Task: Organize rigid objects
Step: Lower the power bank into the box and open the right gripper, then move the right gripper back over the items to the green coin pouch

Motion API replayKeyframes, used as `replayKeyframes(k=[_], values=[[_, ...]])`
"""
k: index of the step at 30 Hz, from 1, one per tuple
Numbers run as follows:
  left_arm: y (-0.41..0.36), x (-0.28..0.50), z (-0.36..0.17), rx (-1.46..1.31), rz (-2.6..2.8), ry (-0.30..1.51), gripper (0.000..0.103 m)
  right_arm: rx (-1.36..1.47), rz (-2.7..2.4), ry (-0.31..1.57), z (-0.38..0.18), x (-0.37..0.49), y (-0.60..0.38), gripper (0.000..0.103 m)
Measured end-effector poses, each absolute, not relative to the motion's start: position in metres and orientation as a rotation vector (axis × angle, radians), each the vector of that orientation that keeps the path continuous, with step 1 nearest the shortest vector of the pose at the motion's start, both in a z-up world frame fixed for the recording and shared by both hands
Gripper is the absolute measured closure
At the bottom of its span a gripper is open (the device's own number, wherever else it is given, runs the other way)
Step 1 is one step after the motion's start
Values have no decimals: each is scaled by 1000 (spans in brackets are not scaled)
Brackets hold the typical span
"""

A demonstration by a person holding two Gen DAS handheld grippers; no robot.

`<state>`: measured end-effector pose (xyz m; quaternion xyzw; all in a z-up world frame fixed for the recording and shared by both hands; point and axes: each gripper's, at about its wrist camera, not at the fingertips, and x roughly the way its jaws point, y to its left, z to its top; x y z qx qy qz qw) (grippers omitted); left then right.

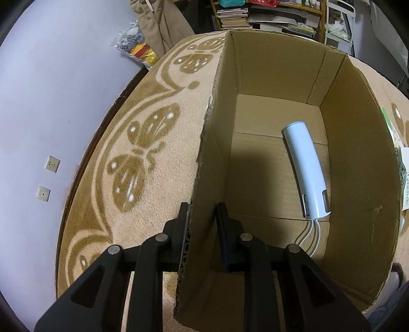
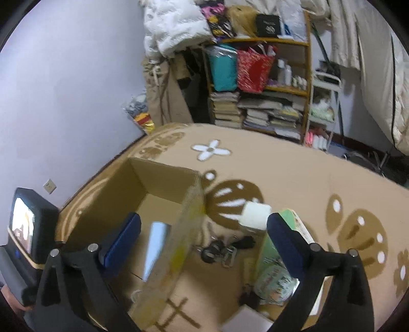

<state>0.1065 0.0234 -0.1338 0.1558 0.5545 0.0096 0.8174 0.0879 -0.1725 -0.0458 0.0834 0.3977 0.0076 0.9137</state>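
Left tool (image 1: 202, 217) straddles the left wall of the cardboard box (image 1: 358, 158): one finger outside, one inside, jaws narrowed onto the wall's edge. In the left wrist view the box stands open-topped on a beige carpet (image 1: 153, 178) with brown butterfly pattern. Inside, on the box floor near the right wall, lies a pale blue cylindrical device (image 1: 306, 168), its white cord (image 1: 309, 235) trailing from the near end toward the camera. White wall (image 1: 51, 102) to the left carries two sockets. Bookshelf (image 1: 268, 18) with stacked books beyond the box.

Right wrist view: right tool (image 2: 204, 240) is spread wide, holding nothing, hovering above the box's right wall. Frame is motion-blurred. The box (image 2: 163, 173) sits below-left, with the blue device (image 2: 156, 245) visible on its floor. Outside the box on the carpet (image 2: 306, 173): a white box-like item (image 2: 255, 213), a green printed package (image 2: 273, 270) just beside the right finger, and small dark metal items (image 2: 222, 251) between the box and the package; I cannot tell what they are. Bookshelf (image 2: 260, 102) stands at the back.
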Motion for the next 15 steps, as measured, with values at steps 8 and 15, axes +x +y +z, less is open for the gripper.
replayKeyframes(k=[8, 15], values=[[24, 107, -134, 326, 18, 1185, 82, 197, -76, 959, -83, 85, -199, 0], [26, 106, -134, 318, 22, 1186, 82, 257, -139, 1055, -108, 79, -223, 0]])
